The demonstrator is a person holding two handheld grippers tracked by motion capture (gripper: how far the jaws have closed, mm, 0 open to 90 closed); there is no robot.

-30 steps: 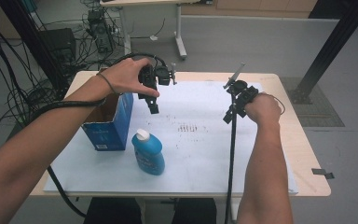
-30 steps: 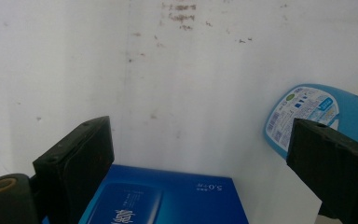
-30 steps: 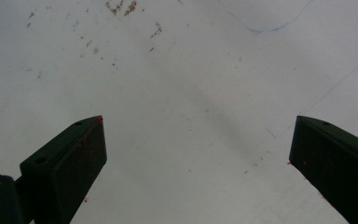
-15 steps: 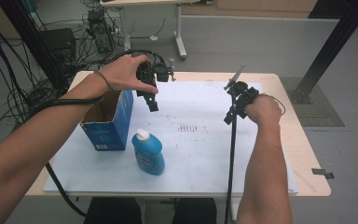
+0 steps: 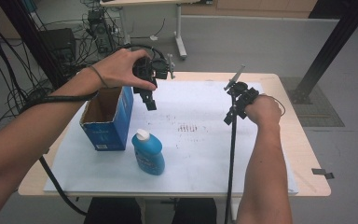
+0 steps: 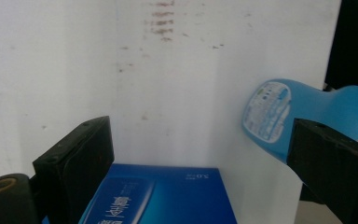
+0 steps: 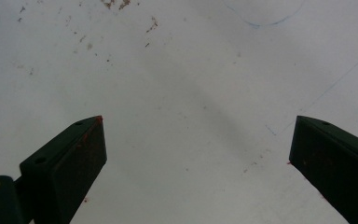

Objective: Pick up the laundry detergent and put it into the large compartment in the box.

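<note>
The left gripper (image 5: 150, 100) hangs in the air just past the far right corner of the box (image 5: 108, 122), held from above by the left hand (image 5: 121, 67), its jaws pointing down toward the sheet (image 5: 200, 154). In the left gripper view its jaws stand wide apart with nothing between them, the box top (image 6: 163, 196) low in the gap and the bottle (image 6: 303, 112) off beside the right-hand jaw. The box is blue, stands upright with its top open, and sits on the left part of the sheet. The bottle (image 5: 148, 151), blue with a white cap, stands just beside the box at its near right corner; whether the two touch cannot be told. The right gripper (image 5: 233, 112) is well apart from the box, across the sheet to the right, held low over the sheet by the right hand (image 5: 262, 110). In the right gripper view its jaws are spread wide and empty over bare, speckled sheet (image 7: 182, 93). Faint brown marks (image 5: 189, 127) lie on the sheet between the box and the right gripper.
</note>
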